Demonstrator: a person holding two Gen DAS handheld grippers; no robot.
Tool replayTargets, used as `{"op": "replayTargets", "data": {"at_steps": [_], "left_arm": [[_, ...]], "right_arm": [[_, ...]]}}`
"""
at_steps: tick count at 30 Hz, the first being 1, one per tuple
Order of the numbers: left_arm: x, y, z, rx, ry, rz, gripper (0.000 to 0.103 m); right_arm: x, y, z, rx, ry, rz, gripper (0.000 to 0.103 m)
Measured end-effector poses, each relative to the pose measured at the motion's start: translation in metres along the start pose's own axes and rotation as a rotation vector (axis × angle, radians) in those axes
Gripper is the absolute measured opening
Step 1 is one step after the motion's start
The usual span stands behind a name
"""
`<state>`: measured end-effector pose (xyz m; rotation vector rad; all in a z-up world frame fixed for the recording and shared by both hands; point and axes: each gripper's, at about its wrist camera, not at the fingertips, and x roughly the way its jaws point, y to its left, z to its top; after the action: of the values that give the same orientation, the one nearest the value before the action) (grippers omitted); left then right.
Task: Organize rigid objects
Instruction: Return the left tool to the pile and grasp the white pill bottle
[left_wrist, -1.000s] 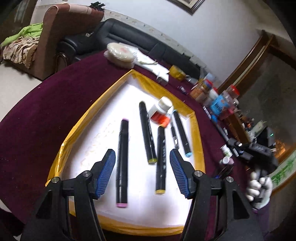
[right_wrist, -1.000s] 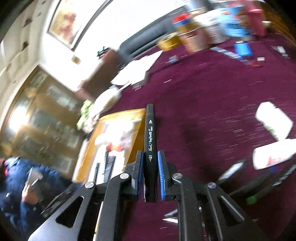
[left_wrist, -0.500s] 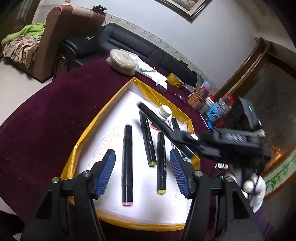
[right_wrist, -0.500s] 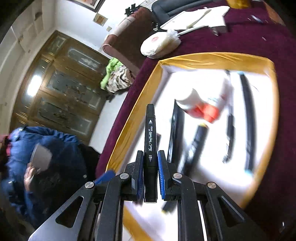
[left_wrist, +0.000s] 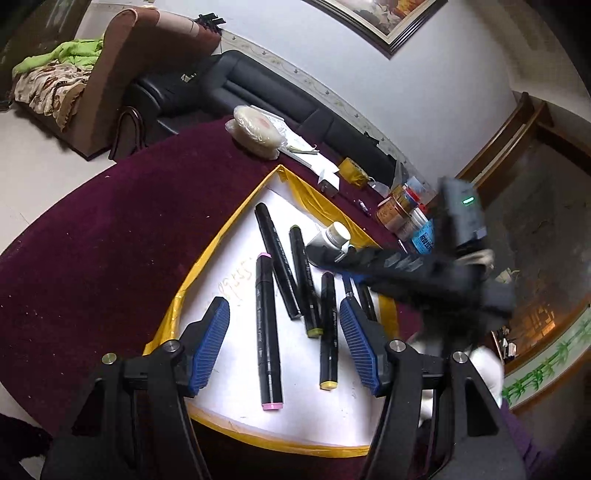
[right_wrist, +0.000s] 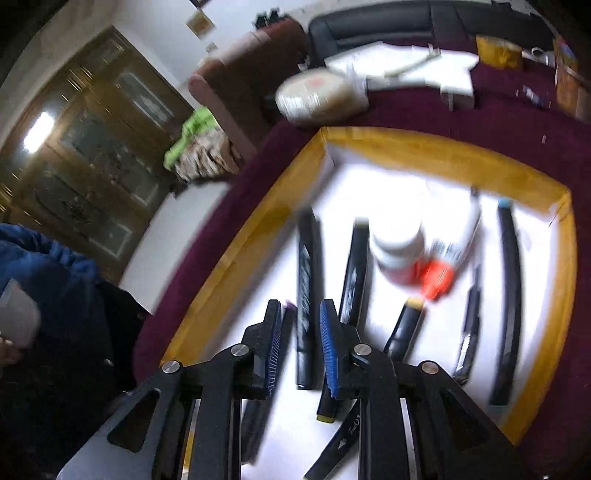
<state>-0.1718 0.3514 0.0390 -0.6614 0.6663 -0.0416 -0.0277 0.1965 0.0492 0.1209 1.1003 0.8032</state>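
Note:
A white mat with a yellow border (left_wrist: 236, 236) (right_wrist: 266, 218) lies on the maroon table and holds several black markers and a white bottle (left_wrist: 334, 236) (right_wrist: 400, 247). A black marker (left_wrist: 277, 258) (right_wrist: 306, 299) lies free on the mat beside a pink-capped marker (left_wrist: 267, 328). My right gripper (right_wrist: 299, 332) is open just above that black marker, its jaws apart on either side of it; it shows blurred in the left wrist view (left_wrist: 369, 258). My left gripper (left_wrist: 284, 339) is open and empty above the mat's near part.
A bagged round pack (left_wrist: 255, 129) (right_wrist: 317, 96) and white papers (left_wrist: 314, 158) lie beyond the mat. Jars and bottles (left_wrist: 402, 214) crowd the far right of the table. A sofa (left_wrist: 258, 92) and armchair (left_wrist: 110, 74) stand behind. A person in blue (right_wrist: 48, 280) sits left.
My right gripper carried the black marker over the mat, opened and let it go; the marker now lies on the mat. My left gripper stayed open.

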Motion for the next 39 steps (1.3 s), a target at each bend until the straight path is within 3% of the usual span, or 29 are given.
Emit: {"op": "replayTargets", "data": {"at_steps": [2,5,7,9,12,18,22,26,30,33,35,39], "left_arm": [[-0.005,-0.005,0.003,0.006,-0.006,0.004,0.061],[-0.017,-0.018,0.006,0.046,-0.047,0.015,0.069],[-0.022,-0.029,0.005,0.074,-0.062,0.014,0.071],[-0.02,-0.041,0.002,0.098,-0.053,-0.002,0.071],[-0.008,-0.064,-0.008,0.15,0.001,-0.044,0.071],[0.025,-0.127,-0.038,0.275,0.123,-0.16,0.071],[0.044,-0.158,-0.056,0.32,0.202,-0.196,0.071],[0.048,-0.181,-0.07,0.374,0.23,-0.183,0.071],[0.048,-0.192,-0.077,0.411,0.231,-0.14,0.071],[0.054,-0.198,-0.08,0.436,0.237,-0.111,0.071],[0.06,-0.202,-0.083,0.453,0.25,-0.097,0.071],[0.08,-0.217,-0.091,0.503,0.285,-0.077,0.071]], "right_arm": [[-0.031,0.002,0.019,0.009,-0.087,0.047,0.021],[-0.087,0.003,0.028,-0.018,-0.247,0.047,0.049],[-0.118,-0.002,0.015,-0.072,-0.338,0.002,0.072],[-0.136,-0.02,-0.005,-0.107,-0.381,-0.047,0.078],[-0.154,-0.076,-0.032,-0.059,-0.373,-0.164,0.077],[-0.225,-0.23,-0.076,0.268,-0.404,-0.351,0.077],[-0.257,-0.289,-0.087,0.368,-0.422,-0.448,0.076],[-0.253,-0.312,-0.075,0.363,-0.398,-0.434,0.069],[-0.22,-0.323,-0.051,0.347,-0.32,-0.444,0.062],[-0.185,-0.32,-0.05,0.339,-0.23,-0.398,0.039],[-0.175,-0.306,-0.054,0.274,-0.228,-0.407,0.036],[-0.166,-0.278,-0.065,0.161,-0.196,-0.198,0.035]]}}
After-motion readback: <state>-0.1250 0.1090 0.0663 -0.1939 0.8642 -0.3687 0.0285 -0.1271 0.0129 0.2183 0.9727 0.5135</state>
